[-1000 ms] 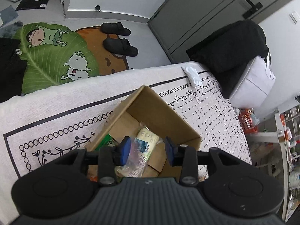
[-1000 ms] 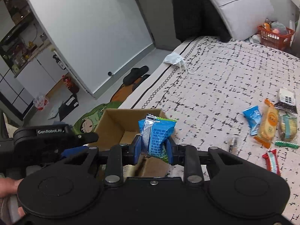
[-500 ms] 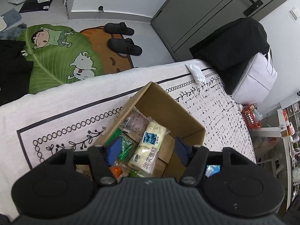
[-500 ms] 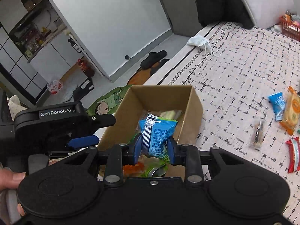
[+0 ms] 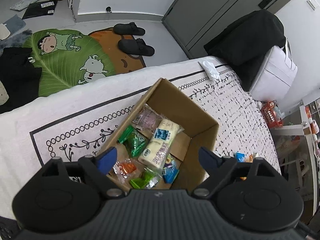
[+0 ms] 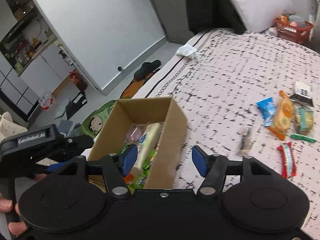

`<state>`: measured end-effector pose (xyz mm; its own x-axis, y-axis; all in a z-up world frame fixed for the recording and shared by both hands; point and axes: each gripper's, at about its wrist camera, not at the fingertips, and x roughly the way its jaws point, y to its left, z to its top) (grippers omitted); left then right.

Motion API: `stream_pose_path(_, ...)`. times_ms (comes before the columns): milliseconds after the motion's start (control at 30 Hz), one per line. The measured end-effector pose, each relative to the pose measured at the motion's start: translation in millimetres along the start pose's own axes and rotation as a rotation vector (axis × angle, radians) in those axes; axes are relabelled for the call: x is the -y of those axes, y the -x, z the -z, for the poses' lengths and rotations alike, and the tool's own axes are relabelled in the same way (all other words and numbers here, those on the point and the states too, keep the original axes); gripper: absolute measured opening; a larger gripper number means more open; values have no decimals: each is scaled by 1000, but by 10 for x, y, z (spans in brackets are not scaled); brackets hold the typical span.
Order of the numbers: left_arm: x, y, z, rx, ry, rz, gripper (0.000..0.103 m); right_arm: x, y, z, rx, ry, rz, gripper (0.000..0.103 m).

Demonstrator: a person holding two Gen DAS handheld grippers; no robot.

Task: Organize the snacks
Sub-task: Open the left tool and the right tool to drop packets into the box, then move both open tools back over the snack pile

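An open cardboard box (image 5: 202, 118) stands on the patterned bedspread (image 5: 84, 110) near the bed's edge. Inside lie a cream pack (image 5: 160, 146), green packs (image 5: 136, 140), an orange pack (image 5: 127, 167) and a blue pack (image 5: 170, 173). My left gripper (image 5: 157, 159) hovers over the box's near end, its jaws opening wide with nothing between them. My right gripper (image 6: 164, 161) straddles the box's right wall (image 6: 176, 120), jaws opening and empty. Several loose snacks lie on the bedspread to the right, among them a blue pack (image 6: 267, 110), an orange pack (image 6: 282, 116) and a red one (image 6: 288, 160).
A white face mask (image 5: 209, 70) lies near the bed's far edge. Black clothing (image 5: 246, 40) is draped over a grey pillow (image 5: 276, 74) at the head end. On the floor lie black slippers (image 5: 136, 47) and a green cartoon rug (image 5: 60, 60). A hand (image 6: 12, 216) holds the other gripper at left.
My left gripper let go of the cream pack, which now lies in the box, and spread wide. My right gripper released the blue pack; its jaws now stand apart and empty.
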<state>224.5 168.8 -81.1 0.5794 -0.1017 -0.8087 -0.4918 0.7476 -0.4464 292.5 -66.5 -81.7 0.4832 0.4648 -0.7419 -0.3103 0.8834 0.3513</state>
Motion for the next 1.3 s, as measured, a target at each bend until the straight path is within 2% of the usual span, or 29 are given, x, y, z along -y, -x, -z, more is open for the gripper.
stream_pose_path(67,48,29,33,10,-10,7,98,64,60,-11,12,-8,9,73)
stream_pose_path(167,151,66,84,23,-33,18,103,185,179,-33,37,-19,18,79)
stream_pose_path(333,323,77,176,18,-63,46,103,426,329,-58,61,-63,33,83)
stream_pose_path(467,477,91,258,29,-98,52,103,618,450,-73,92,-101,67,91)
stream_pose_path(800,854,6,433,-7,-157,66,103,995,680,-33,129,-179,105,91)
stream_pose_path(933,1023,-66,527,-32,-185,66,103,1114,746,-2,147,-207,160,92)
stream_pose_path(1300,1418,-339,753,-45,-239,67,103,1512,699,104,119,-306,186,91)
